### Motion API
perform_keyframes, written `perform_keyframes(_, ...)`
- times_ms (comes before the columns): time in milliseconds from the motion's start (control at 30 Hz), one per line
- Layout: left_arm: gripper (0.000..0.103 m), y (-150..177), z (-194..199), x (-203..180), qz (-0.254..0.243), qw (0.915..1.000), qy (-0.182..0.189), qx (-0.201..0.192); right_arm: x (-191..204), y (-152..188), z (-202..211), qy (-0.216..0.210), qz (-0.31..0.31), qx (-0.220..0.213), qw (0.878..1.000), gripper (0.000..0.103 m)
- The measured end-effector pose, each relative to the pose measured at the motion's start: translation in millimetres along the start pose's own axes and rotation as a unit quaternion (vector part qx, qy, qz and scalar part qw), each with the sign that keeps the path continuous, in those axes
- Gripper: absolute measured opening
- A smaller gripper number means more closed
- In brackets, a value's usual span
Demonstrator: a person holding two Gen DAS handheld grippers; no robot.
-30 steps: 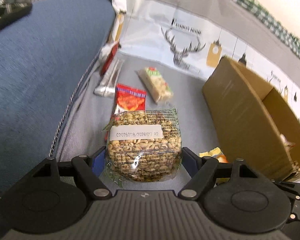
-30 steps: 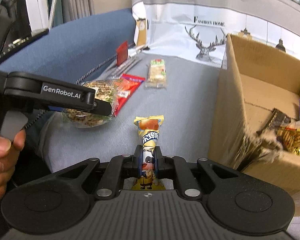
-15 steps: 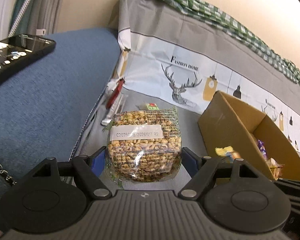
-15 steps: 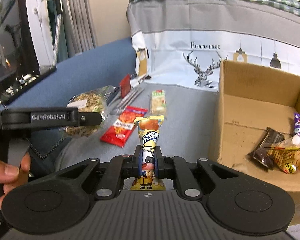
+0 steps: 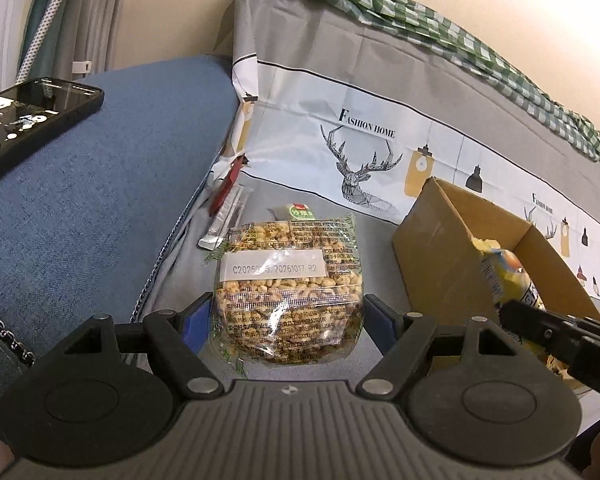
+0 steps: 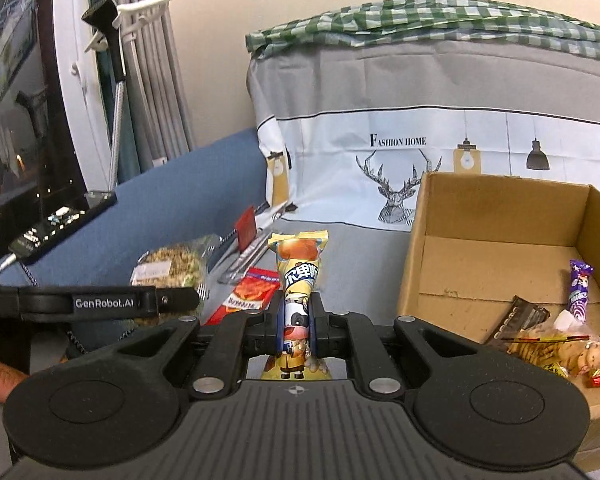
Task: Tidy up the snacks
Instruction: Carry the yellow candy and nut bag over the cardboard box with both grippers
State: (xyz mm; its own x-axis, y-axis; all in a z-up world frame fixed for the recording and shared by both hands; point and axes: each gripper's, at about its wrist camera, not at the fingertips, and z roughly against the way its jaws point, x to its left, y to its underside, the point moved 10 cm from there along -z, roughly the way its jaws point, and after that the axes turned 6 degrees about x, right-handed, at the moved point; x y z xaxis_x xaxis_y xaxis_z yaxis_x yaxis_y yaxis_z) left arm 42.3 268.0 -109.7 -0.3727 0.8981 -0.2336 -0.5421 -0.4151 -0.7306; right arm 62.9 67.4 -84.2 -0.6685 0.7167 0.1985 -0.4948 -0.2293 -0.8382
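You are viewing along each gripper, angled downward, close over the sofa seat (image 5: pixel 320 208). Both views are sharing the cardboard box (image 6: pixel 500 256) and deer-print cover (image 5: pixel 364 160).

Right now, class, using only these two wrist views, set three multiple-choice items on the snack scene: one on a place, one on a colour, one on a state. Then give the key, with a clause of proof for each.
1. Where does the purple-wrapped candy lie?
A. inside the cardboard box
B. on the blue armrest
C. in the left tool

2. What colour is the flat packet lying on the grey seat?
A. green
B. red
C. white

3. How does the right tool stand?
A. wide open and empty
B. shut on nothing
C. shut on the yellow snack pack

Key: 1 A, it rests on the box floor beside other wrappers. 2 B, its wrapper is red. 3 C, both fingers press the pack's sides.
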Motion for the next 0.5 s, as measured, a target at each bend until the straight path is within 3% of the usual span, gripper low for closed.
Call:
perform_keyframes(267,0.082,-2,3,-15,-0.013,0.9997,-0.014,0.015,-9,-11,8,0.001,-0.021,-0.019,1.0,0.011)
perform_keyframes(500,0.082,-22,10,-46,-0.037,0.9991,-0.017,0.007,-26,-23,18,0.012,-0.043,-0.044,0.998,0.011)
